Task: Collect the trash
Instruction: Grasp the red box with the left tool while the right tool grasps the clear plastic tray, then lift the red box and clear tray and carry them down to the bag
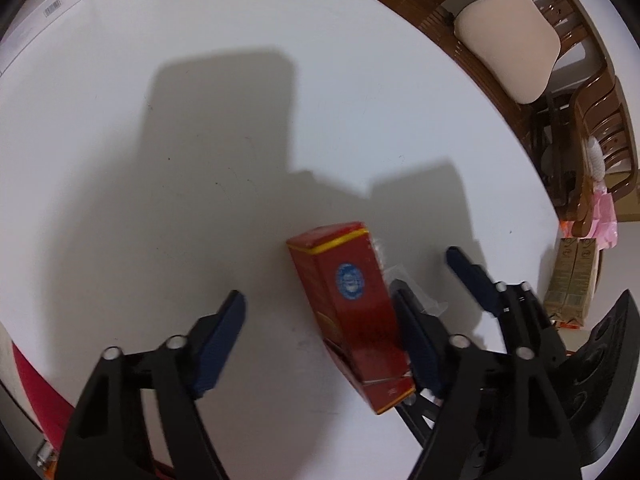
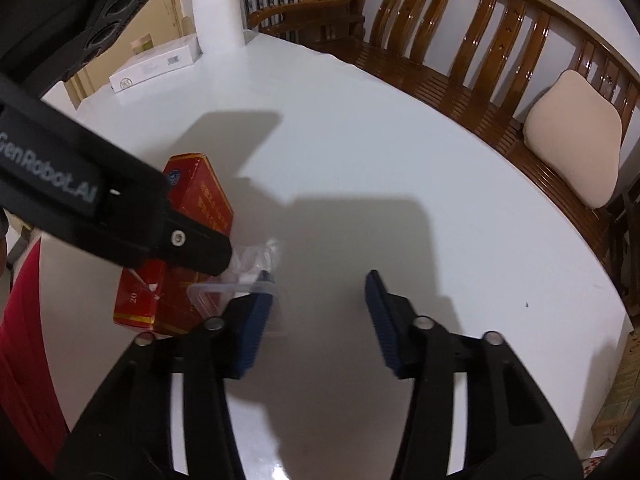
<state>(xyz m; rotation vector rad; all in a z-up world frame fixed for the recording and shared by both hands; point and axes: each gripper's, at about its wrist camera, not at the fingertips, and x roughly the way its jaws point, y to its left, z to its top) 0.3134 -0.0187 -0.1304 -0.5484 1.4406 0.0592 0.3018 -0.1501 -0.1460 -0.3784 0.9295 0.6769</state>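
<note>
A red carton [image 1: 352,304] with a yellow stripe and a blue round seal lies on the white table [image 1: 200,120]. It sits between the fingers of my open left gripper [image 1: 320,336], close against the right finger; the left finger stands well apart. A crumpled clear plastic wrapper [image 1: 416,292] lies just right of the carton. In the right wrist view the carton [image 2: 200,208] and wrapper [image 2: 248,268] are at the left. My right gripper [image 2: 320,316] is open and empty, with its left finger beside the wrapper.
A wooden bench [image 2: 460,52] with a beige cushion [image 2: 572,136] curves along the table's far side. A flat white box [image 2: 156,64] and a white paper roll [image 2: 218,16] stand at the far left corner. Tan cartons [image 1: 572,280] stand off the table at the right.
</note>
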